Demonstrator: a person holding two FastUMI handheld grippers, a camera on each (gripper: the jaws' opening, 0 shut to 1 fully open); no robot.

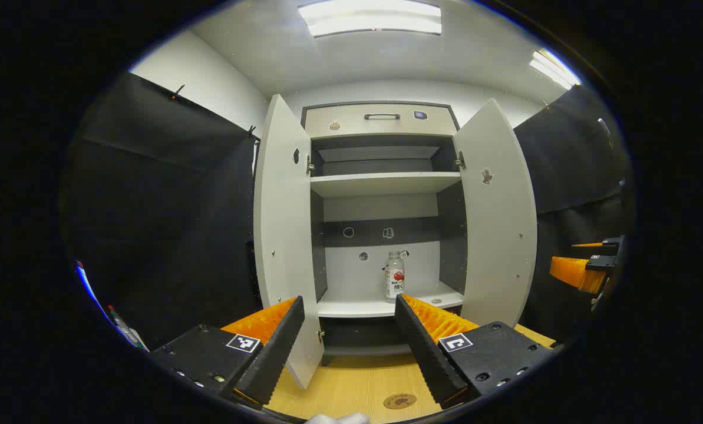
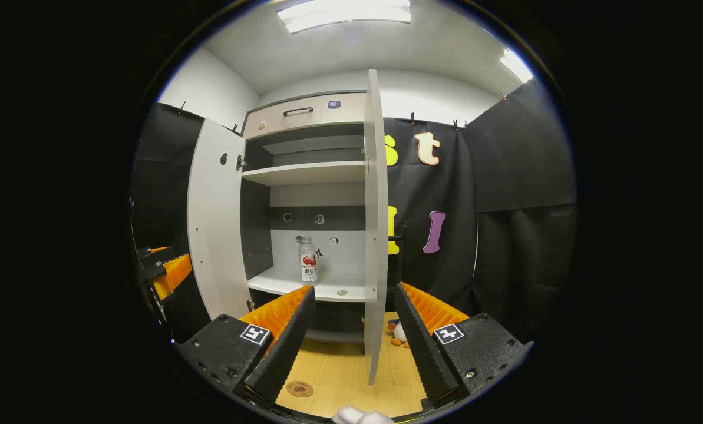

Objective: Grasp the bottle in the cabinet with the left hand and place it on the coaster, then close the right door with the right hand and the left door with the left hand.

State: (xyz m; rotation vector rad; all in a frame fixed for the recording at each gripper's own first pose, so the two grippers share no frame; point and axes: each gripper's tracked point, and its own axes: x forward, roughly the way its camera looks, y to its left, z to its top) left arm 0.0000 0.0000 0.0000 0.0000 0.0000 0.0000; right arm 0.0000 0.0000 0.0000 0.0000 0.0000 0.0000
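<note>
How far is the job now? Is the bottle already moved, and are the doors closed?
Nothing is done yet. The bottle stands on the cabinet's lower shelf, and the coaster on the wooden table is bare. The left gripper faces the bottle, fingers open. Both the left door and right door are open. All steps remain.

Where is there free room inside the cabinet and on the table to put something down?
Bare: the upper shelf; the lower shelf left of the bottle; the wooden table around the coaster. Tighter: the lower shelf's right part, between bottle and right door.
</note>
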